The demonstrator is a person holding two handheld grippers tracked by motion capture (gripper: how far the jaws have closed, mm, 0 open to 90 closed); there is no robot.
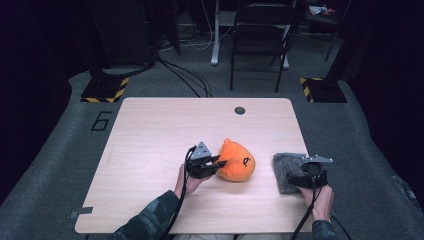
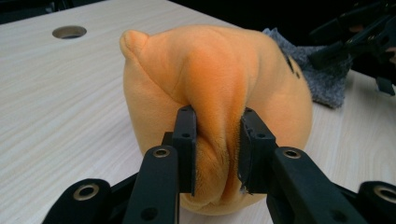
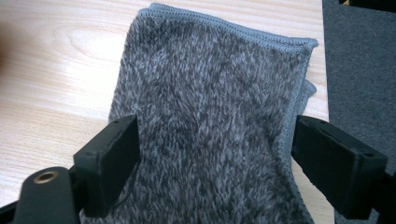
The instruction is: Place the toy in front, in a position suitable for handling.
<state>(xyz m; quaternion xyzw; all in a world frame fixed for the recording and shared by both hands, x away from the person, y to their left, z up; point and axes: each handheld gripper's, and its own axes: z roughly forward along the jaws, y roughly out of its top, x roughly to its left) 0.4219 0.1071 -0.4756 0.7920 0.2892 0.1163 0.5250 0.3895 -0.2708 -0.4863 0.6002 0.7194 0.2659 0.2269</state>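
Left gripper view: left tongs [image 2: 217, 154] pinch a fold of soft, light plush [image 2: 219, 84]; right tongs [image 3: 215, 163] gape over limp cloth [image 3: 210, 116].

Left claw [image 2: 217, 151] pinching orange plush toy [image 2: 219, 79].
Clamped on a fabric fold; grey cloth [image 2: 322, 79] beyond, on the tabletop [image 2: 60, 102].

We see the left gripper [image 2: 217, 149] cut off by the frame's bottom edge, its jaws hiding the pinched fold of the plush [image 2: 219, 79]. The cloth [image 3: 210, 121] beside the plush runs off the bottom edge in the right gripper view. The plush's face marks [image 1: 245, 161] are too small to read.
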